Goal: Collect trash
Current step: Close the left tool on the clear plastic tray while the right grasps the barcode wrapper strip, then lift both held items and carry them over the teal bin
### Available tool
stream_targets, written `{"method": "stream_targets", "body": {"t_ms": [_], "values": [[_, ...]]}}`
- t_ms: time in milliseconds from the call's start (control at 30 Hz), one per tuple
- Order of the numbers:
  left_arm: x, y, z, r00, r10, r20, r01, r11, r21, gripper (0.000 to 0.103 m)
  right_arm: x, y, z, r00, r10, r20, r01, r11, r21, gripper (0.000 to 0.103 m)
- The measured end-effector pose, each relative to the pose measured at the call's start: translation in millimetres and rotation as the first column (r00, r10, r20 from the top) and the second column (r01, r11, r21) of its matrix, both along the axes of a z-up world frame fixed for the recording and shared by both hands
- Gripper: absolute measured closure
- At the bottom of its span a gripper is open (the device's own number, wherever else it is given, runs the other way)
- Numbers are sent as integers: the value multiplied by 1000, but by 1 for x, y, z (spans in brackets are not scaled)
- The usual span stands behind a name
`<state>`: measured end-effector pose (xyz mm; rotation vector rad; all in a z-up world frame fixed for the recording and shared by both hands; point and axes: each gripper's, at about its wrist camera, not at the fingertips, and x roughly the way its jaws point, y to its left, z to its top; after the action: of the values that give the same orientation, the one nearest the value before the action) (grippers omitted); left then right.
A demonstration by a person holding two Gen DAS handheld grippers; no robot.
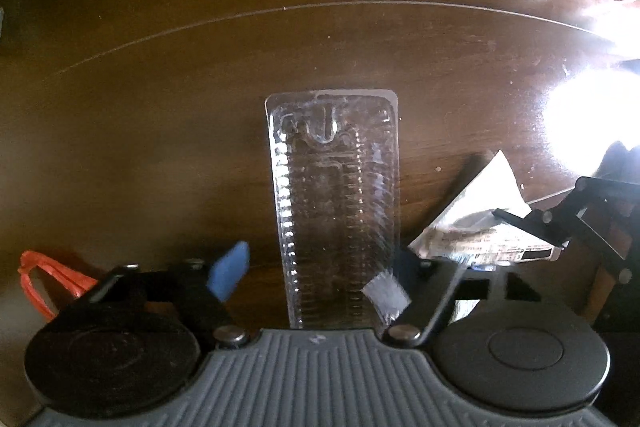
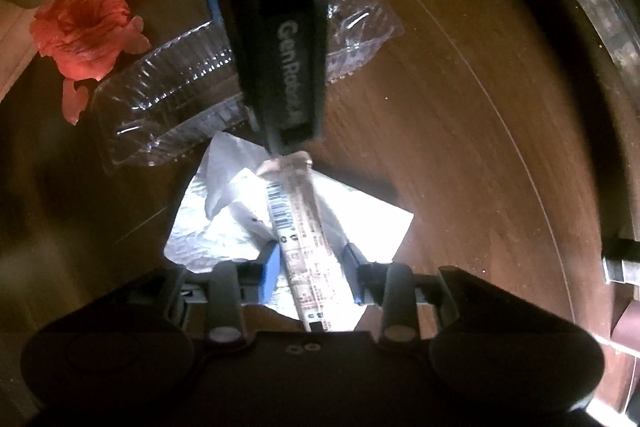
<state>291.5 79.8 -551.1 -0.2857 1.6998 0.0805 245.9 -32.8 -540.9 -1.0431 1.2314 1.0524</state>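
**Both tongs spread over trash on the bench**

My left tongs (image 1: 308,279) stand released, blue pads either side of the clear plastic blister tray (image 1: 334,203), which lies flat on the dark wooden bench (image 1: 160,107) and runs toward 12 o'clock. At 9 o'clock lies an orange bag (image 1: 44,275). My right tongs (image 2: 312,267) are also released, straddling a printed wrapper strip (image 2: 304,239) lying on a white crumpled paper (image 2: 216,227); I cannot tell whether the pads touch it.
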Motion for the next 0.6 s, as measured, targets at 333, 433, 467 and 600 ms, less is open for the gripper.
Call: {"method": "stream_targets", "body": {"t_ms": [333,433,467,600], "values": [[5,11,2,999,30,-26,-30,1000,-9,62,10,3,13,998,-68,-16,67,997,-32,82],[8,18,10,998,50,-23,-51,999,-12,62,14,6,26,995,-94,-18,94,995,-30,82],[8,19,14,998,58,-21,-58,998,-14,62,15,6,32,995,-101,-17,100,995,-28,82],[11,21,37,998,68,7,-68,998,-13,62,21,6,63,989,-150,-7,150,989,-13,83]]}}
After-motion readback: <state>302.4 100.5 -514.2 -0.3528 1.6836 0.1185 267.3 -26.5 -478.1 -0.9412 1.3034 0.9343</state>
